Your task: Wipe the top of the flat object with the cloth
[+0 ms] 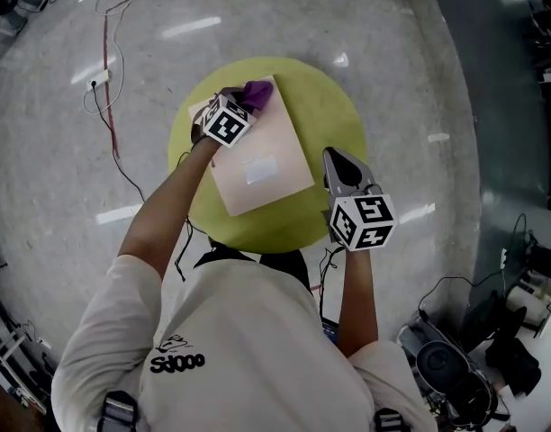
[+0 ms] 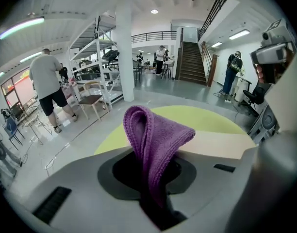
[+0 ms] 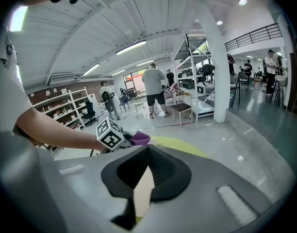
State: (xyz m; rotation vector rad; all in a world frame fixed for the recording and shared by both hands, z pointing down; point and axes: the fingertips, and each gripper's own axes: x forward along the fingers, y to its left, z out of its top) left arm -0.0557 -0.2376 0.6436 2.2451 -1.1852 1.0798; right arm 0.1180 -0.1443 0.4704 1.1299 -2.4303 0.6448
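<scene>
- Polished grey floor (image 1: 420,79) all around, with a round yellow-green table (image 1: 329,106) in the middle of the head view and a red cable (image 1: 107,79) trailing off to the left.
- Lying flat on the table is a beige board (image 1: 257,138), turned a bit askew, with a small pale label (image 1: 260,169) near its middle.
- Left gripper (image 1: 248,99) sits at the board's far corner, clamped on a purple cloth (image 1: 259,90). In its own view the cloth (image 2: 156,140) is pinched between the jaws and folds up into a loop above them.
- So the cloth is at that far corner, but I honestly can't tell if it's actually touching the board.
- Right gripper (image 1: 334,158) hangs over the table just beside the board's right edge. Its jaws are pulled together with nothing in them, and the board just shows beige through the slit.
- Background in the left gripper view is a big hall with a staircase (image 2: 190,62) and a person (image 2: 47,89) standing near metal shelving.
</scene>
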